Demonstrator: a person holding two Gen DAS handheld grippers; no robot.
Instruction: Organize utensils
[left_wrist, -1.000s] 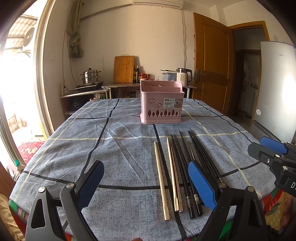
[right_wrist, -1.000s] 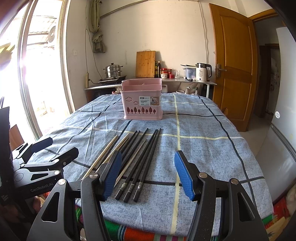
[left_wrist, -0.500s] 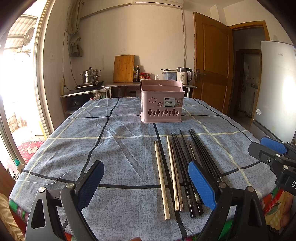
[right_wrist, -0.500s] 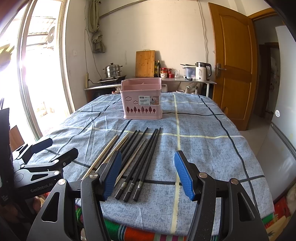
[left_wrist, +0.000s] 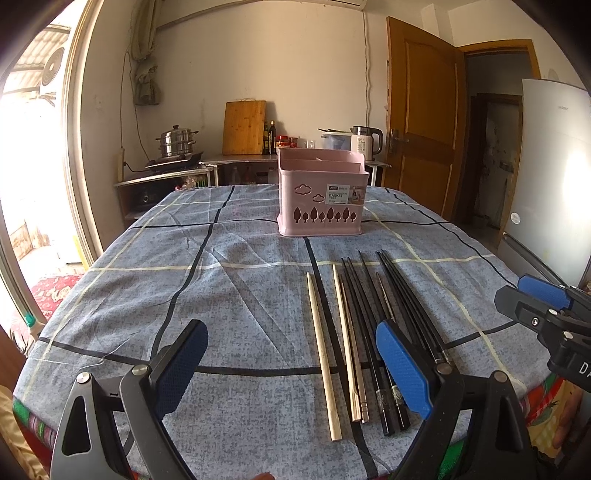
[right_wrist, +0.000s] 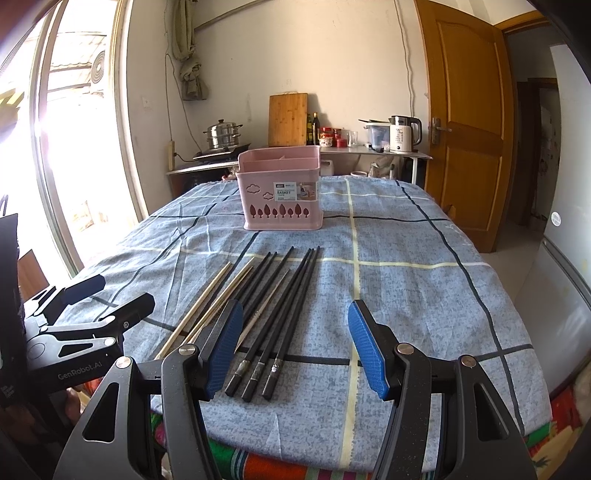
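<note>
1. Your left gripper: jaws wide apart, holding nothing.
2. Your right gripper: likewise agape and empty.
3. Chopsticks lie on the table, before the basket.

Two low wrist views, shared table

I hold the left gripper low and level, jaws spread wide with nothing between the blue pads. The right gripper sits beside it at about the same height, jaws equally wide and empty. Each gripper shows at the edge of the other's view, side by side and apart.
</note>
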